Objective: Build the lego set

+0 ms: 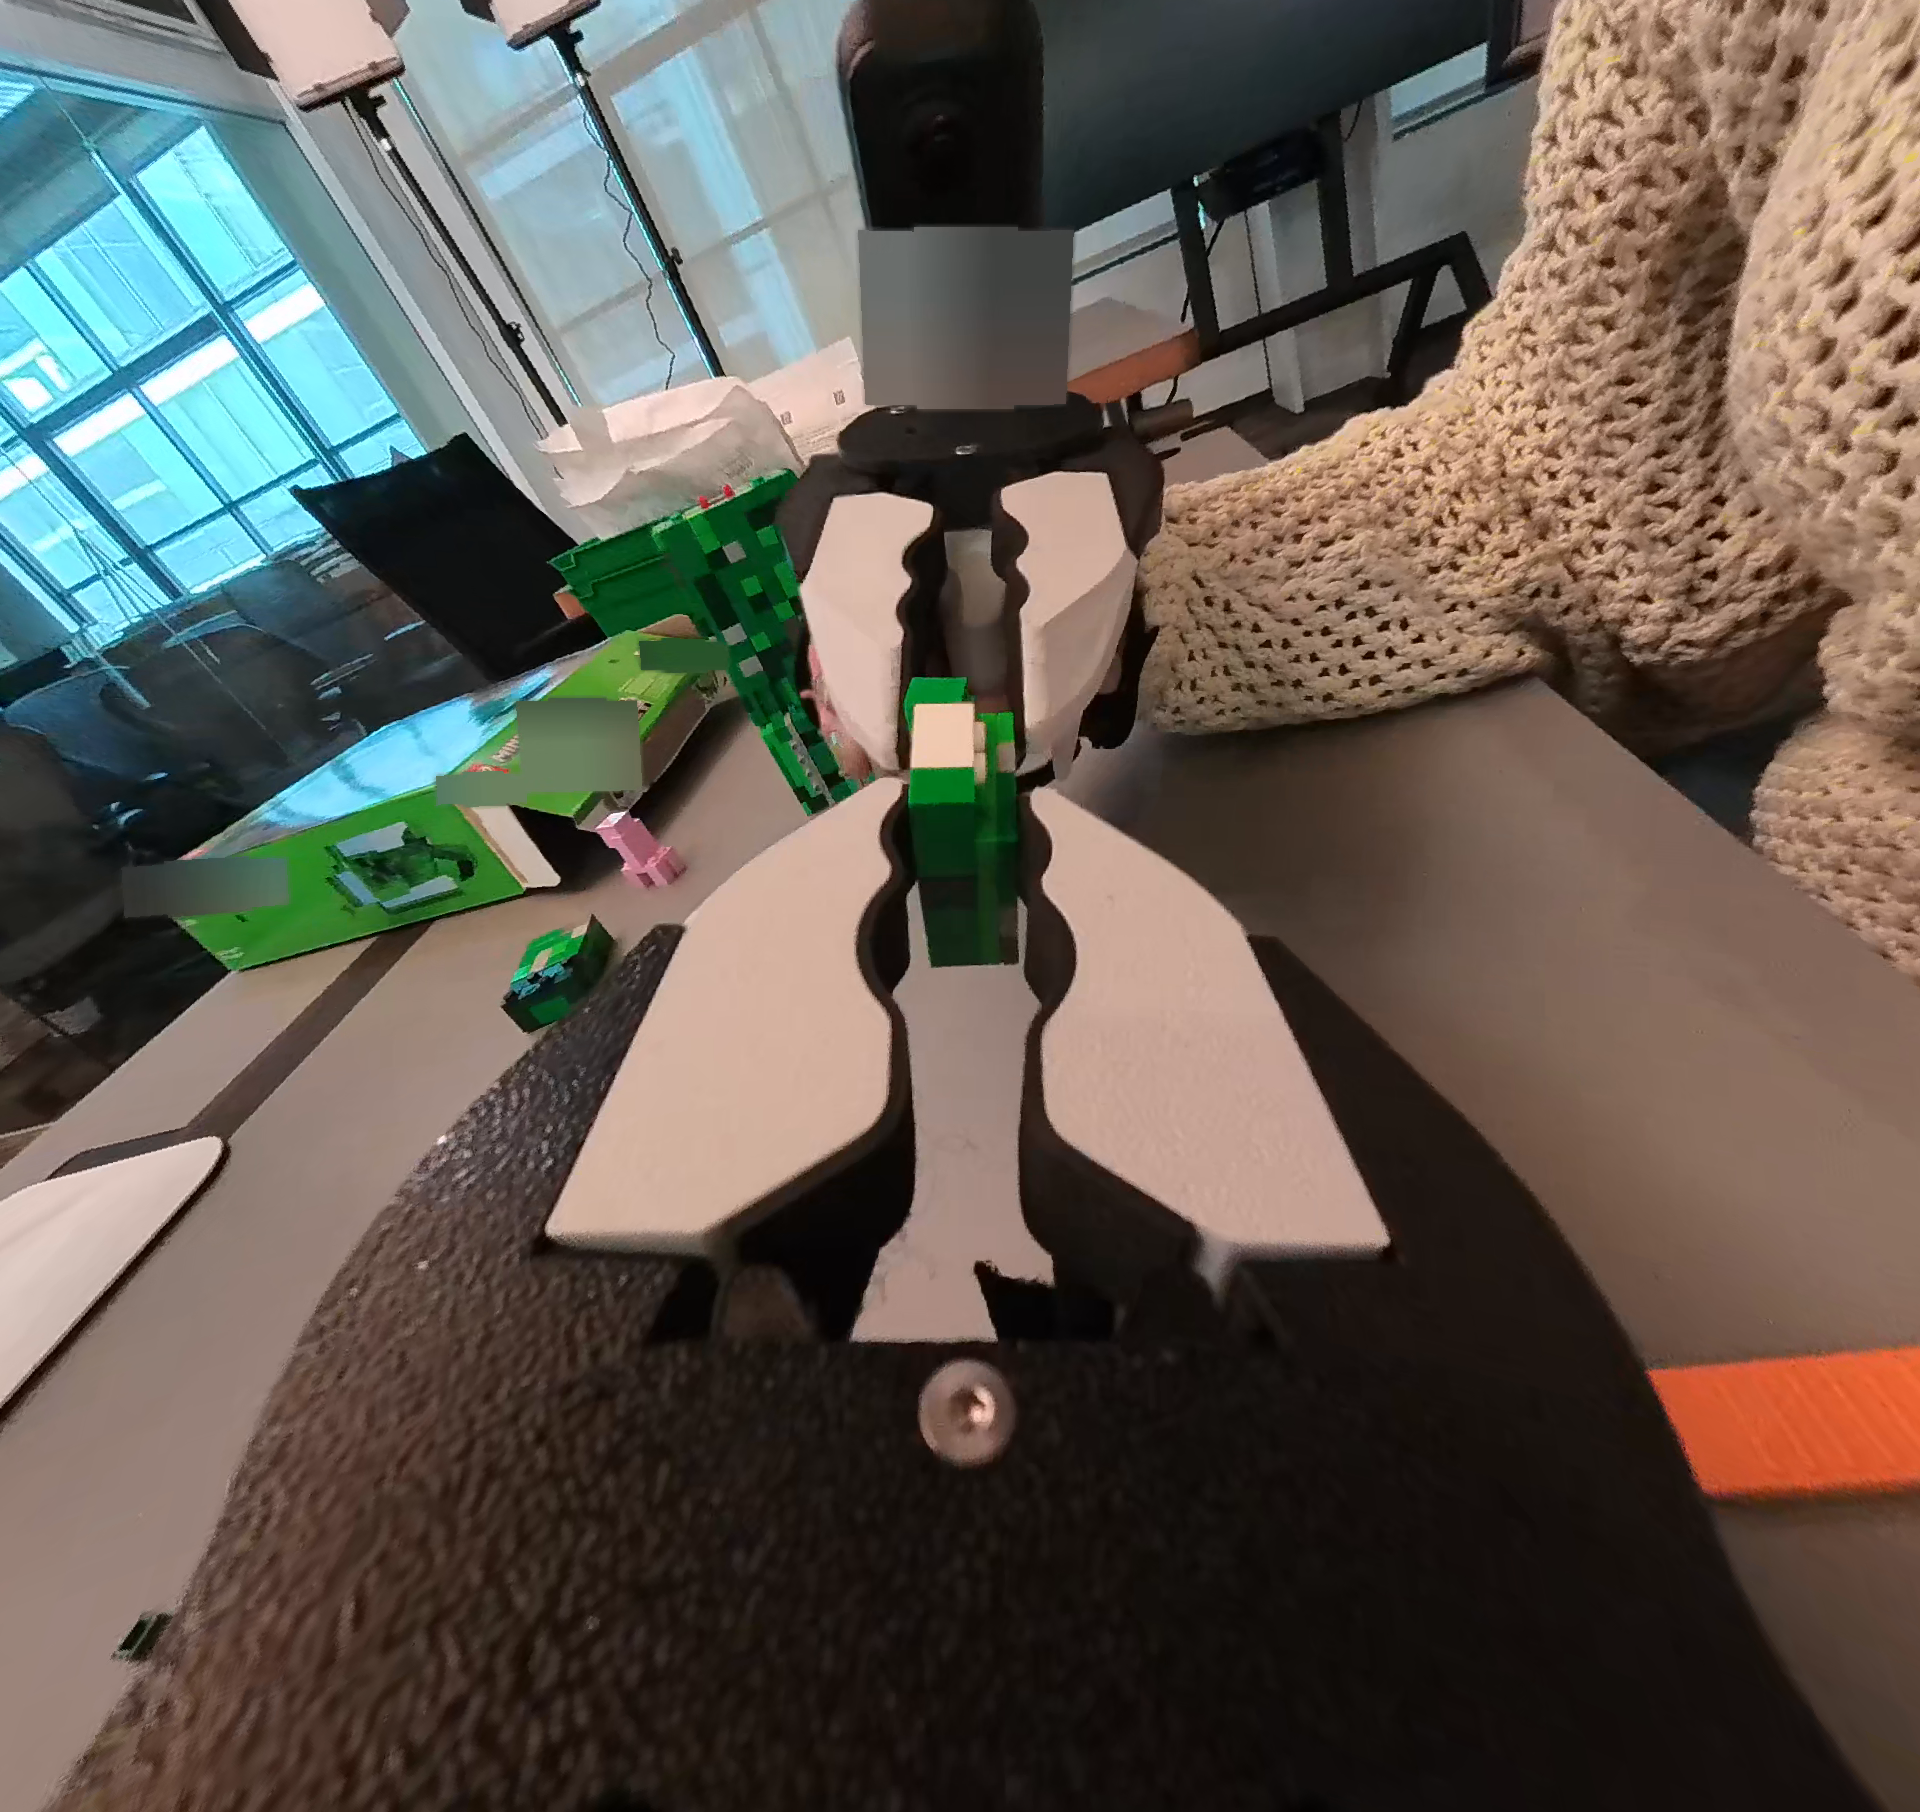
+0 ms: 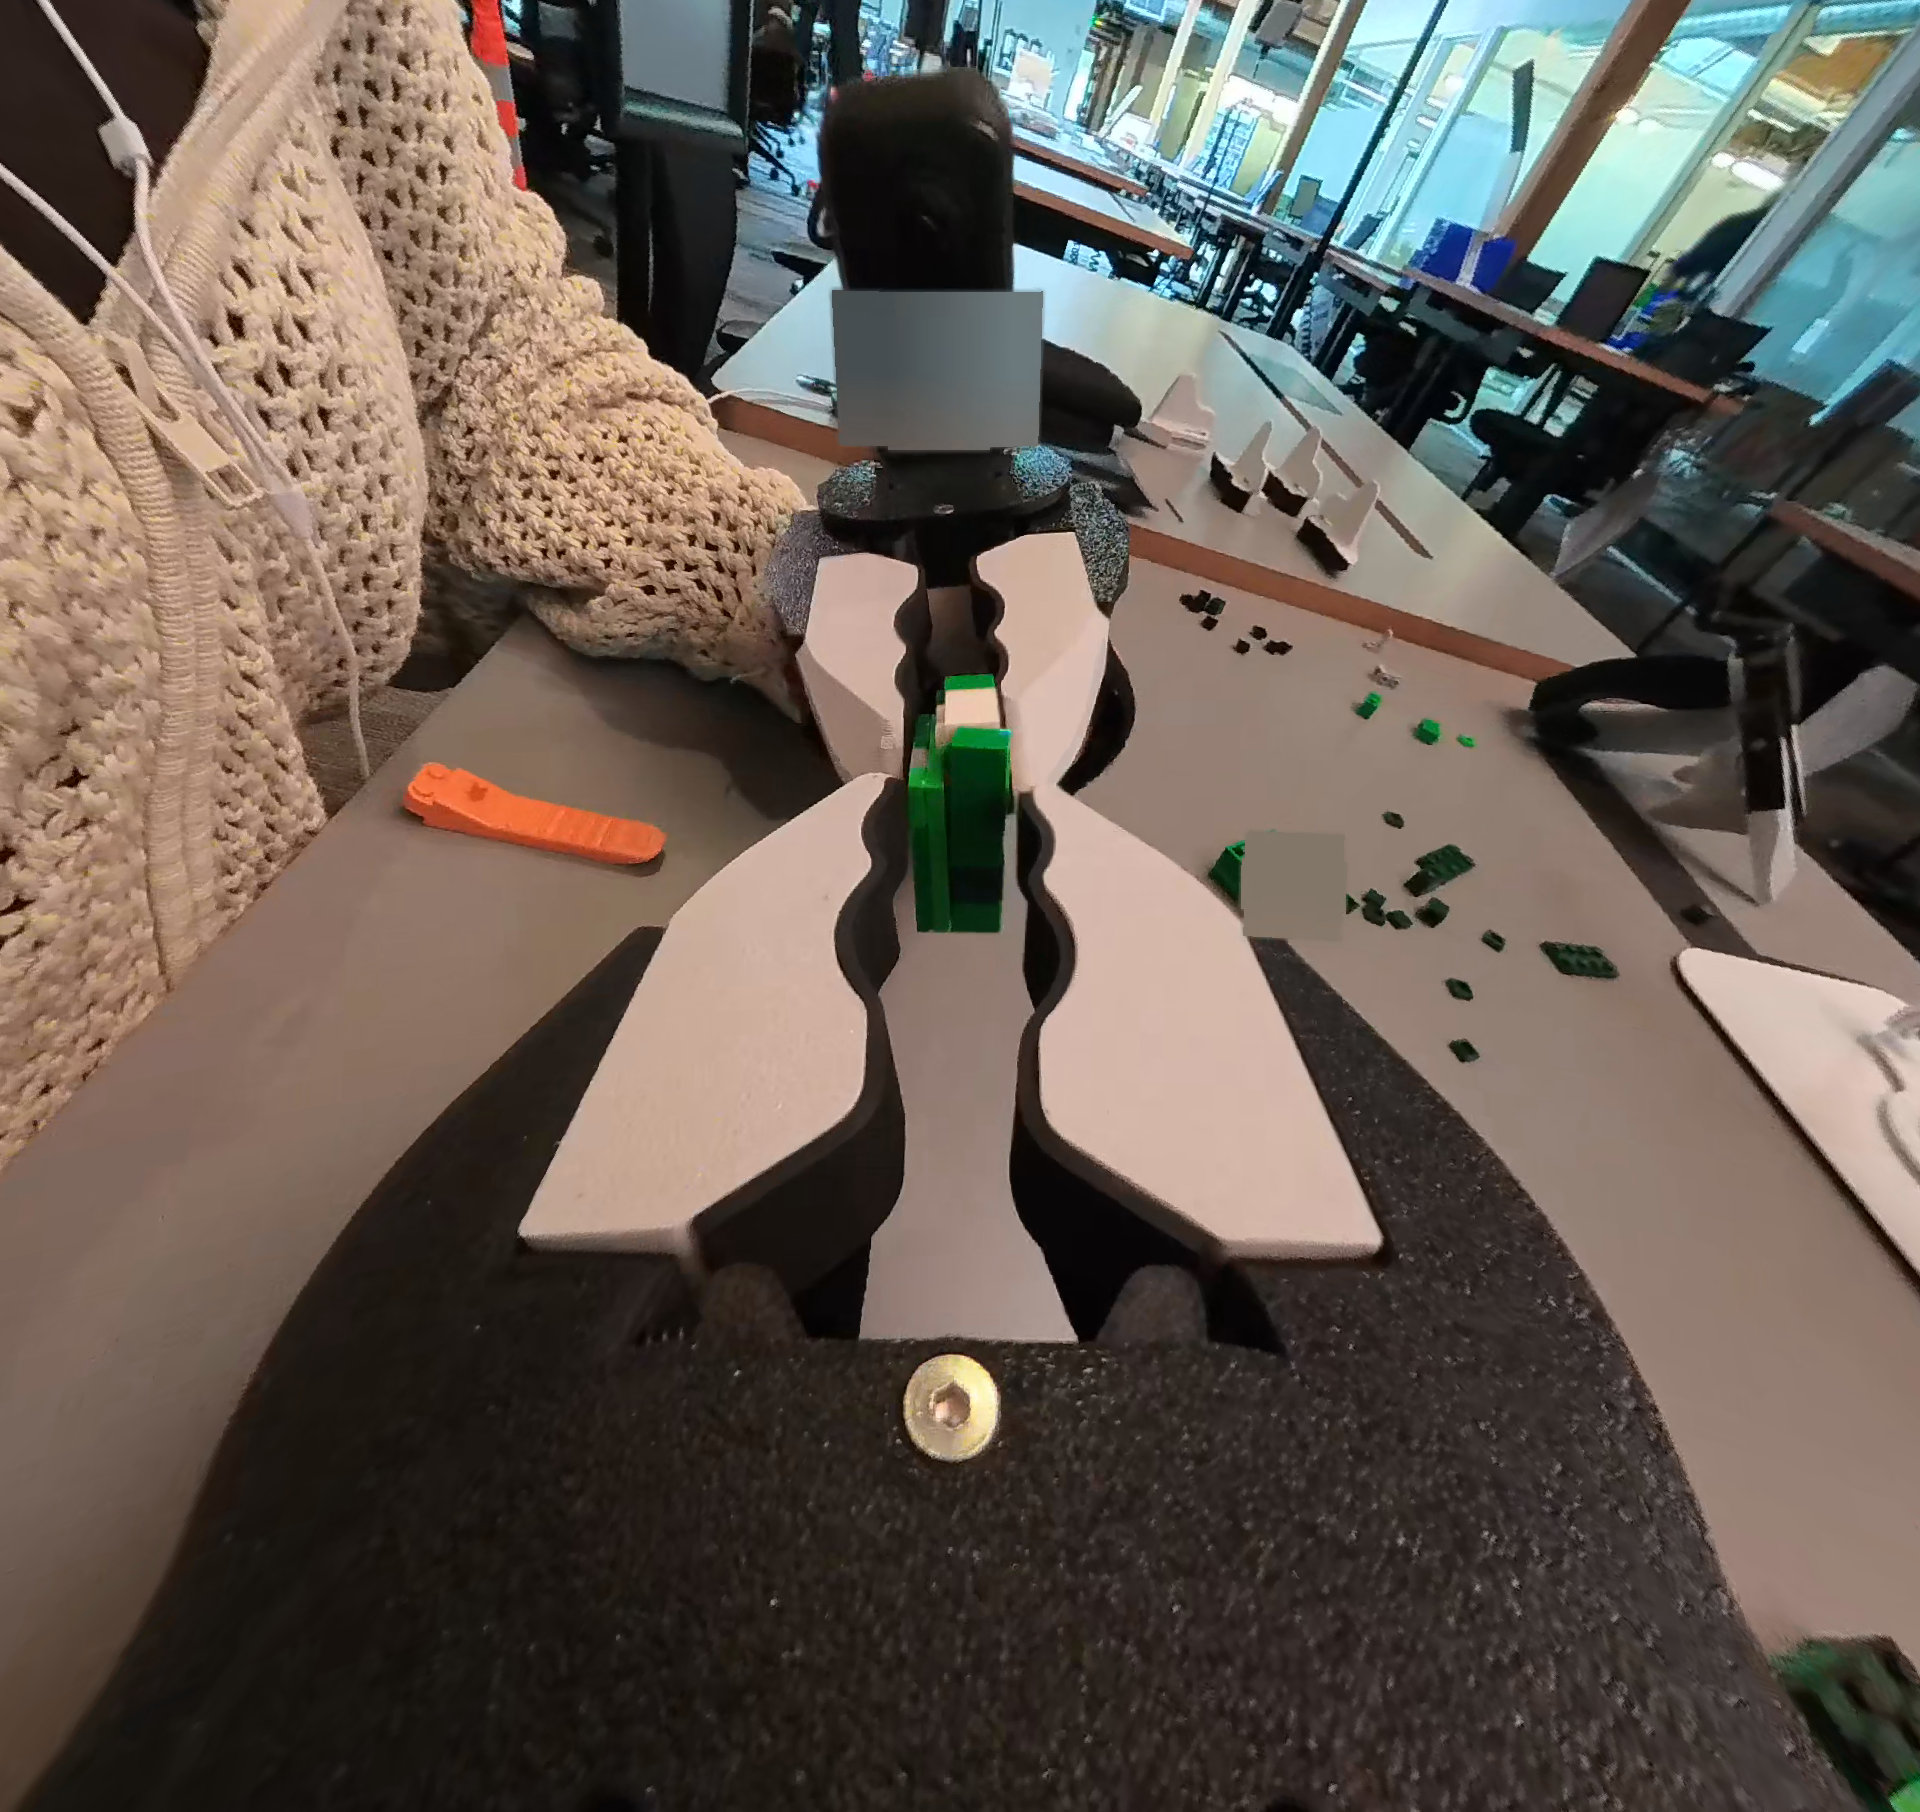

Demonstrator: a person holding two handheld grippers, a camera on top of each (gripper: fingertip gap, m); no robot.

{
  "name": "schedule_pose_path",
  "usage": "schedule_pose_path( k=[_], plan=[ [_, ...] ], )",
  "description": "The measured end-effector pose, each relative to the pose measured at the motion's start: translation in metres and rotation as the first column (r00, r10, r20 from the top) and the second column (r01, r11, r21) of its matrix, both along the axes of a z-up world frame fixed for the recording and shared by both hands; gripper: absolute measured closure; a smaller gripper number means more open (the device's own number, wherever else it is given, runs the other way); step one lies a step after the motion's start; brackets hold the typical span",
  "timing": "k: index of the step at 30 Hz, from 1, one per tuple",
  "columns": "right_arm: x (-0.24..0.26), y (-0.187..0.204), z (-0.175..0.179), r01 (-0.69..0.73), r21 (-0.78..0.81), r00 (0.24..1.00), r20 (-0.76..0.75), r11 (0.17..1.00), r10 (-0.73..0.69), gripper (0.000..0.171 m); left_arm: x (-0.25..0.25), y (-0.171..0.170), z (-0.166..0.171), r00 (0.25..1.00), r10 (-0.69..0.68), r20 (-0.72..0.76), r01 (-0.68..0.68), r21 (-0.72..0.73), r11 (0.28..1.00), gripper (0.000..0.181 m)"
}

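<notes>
Both white-fingered grippers, left (image 1: 956, 889) & right (image 2: 951, 879), clamped tip-to-tip on one small green stacked-brick lego piece w/ white cap (image 1: 961, 827) at 12 o'clock above grey table (image 2: 260, 983), prob. bracing opposite ends for pressing bricks together.

the left gripper (image 1: 961, 889) pinches a small green-and-white brick assembly (image 1: 956, 806) with its white fingers (image 1: 769, 1035), tip to tip with the right gripper (image 1: 961, 682), above the grey desk (image 1: 1351, 879); a green cardboard box (image 1: 416, 827) lies toward its left edge.
</notes>
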State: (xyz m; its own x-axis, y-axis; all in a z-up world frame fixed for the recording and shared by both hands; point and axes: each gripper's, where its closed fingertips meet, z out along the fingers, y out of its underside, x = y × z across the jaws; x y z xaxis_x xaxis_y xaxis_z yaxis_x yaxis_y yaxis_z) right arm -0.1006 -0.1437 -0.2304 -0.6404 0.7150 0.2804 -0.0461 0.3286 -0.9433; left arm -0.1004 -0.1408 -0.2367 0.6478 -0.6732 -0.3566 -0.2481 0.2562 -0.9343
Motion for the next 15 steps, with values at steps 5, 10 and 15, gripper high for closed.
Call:
schedule_pose_path(
  k=[5, 10, 15],
  plan=[
    [-0.0011, 0.0015, 0.0039, 0.025, 0.003, 1.000, -0.014, 1.000, -0.025, 0.146, 0.0002, -0.0014, 0.0020, 1.000, -0.016, 0.025, 0.016, -0.013, 1.000, 0.164],
    [-0.0006, -0.0010, 0.0029, 0.028, 0.018, 0.999, 0.016, 0.999, -0.028, 0.144, -0.0016, -0.0014, 0.0031, 1.000, -0.011, 0.026, 0.011, -0.017, 1.000, 0.164],
    [-0.0019, -0.0034, 0.0039, 0.038, 0.038, 0.999, -0.002, 0.999, -0.038, 0.150, -0.0009, -0.0009, 0.0012, 1.000, -0.010, 0.013, 0.010, -0.031, 0.999, 0.164]
  ],
)
